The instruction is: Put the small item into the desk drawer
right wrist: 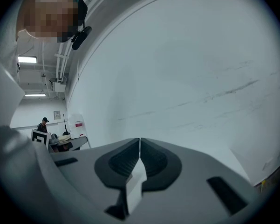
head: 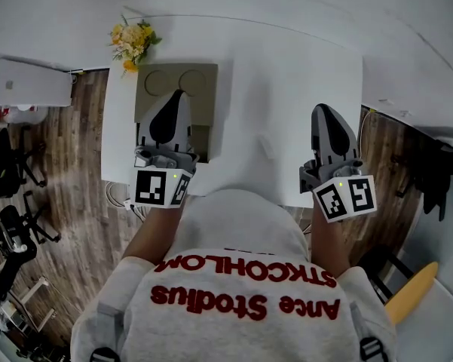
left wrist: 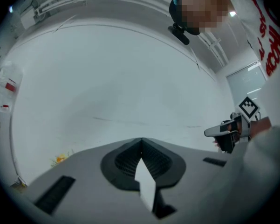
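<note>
Faint small white item (head: 265,147) lies between closed left gripper (head: 175,100) and right gripper (head: 324,113)

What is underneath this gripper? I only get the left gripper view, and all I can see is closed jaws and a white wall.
Observer: In the head view, the left gripper is above a tan box with two round marks on top. The box sits on a white desk.
Operator: Is the other gripper carrying anything?
Observer: No. The right gripper view shows the right gripper shut, with nothing between its jaws.
</note>
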### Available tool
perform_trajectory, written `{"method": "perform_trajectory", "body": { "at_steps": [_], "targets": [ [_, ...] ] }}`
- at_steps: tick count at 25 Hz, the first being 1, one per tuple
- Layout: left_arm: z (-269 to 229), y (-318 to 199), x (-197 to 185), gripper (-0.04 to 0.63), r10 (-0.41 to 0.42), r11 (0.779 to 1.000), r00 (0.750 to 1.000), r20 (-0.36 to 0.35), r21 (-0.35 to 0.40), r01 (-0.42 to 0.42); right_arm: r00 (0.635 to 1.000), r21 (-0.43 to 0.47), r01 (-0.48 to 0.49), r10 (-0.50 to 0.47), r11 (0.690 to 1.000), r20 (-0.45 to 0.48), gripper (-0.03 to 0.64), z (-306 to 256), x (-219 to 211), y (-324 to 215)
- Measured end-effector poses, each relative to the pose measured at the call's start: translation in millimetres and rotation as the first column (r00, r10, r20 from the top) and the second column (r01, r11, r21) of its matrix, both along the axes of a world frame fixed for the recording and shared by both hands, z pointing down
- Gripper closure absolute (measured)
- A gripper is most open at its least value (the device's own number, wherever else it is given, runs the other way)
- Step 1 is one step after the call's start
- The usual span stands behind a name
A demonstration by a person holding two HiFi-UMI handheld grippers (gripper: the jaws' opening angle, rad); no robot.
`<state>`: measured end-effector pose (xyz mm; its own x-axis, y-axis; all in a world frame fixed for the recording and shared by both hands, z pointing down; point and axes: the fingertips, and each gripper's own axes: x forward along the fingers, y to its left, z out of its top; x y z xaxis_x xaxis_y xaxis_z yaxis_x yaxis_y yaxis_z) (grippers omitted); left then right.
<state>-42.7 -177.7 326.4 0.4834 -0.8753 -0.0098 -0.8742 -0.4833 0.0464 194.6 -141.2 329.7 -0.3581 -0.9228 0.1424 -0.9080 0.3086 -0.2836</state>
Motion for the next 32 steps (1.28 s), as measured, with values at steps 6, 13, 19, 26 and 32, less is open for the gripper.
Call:
{"method": "perform_trajectory", "body": {
  "at_steps": [6,13,19,26,32],
  "targets": [
    [22,-2,12,0.588,0.062,0.997,0.998,-0.002,-0.055,-0.062,0.995,-0.174,0.081,-0.091,0.981,-0.05,0.607,58,-21,5],
    [54,4,22,0.588,0.111,0.986,0.994,0.016,-0.124,-0.108,0.984,-0.355,0.085,-0.134,0.931,-0.114,0.537,139,-33,25],
    [81,7,27,0.588,0.132,0.976,0.991,0.022,-0.179,-0.126,0.955,-0.492,0.112,-0.231,0.863,-0.188,0.472,202,-43,44],
    [108,13,33,0.588,0.156,0.962,0.987,0.042,-0.234,-0.142,0.933,-0.585,0.099,-0.28,0.805,-0.227,0.423,248,-50,67],
    [118,16,32,0.588,0.149,0.958,0.988,0.046,-0.256,-0.133,0.919,-0.595,0.109,-0.308,0.797,-0.244,0.425,260,-58,72]
  ]
}}
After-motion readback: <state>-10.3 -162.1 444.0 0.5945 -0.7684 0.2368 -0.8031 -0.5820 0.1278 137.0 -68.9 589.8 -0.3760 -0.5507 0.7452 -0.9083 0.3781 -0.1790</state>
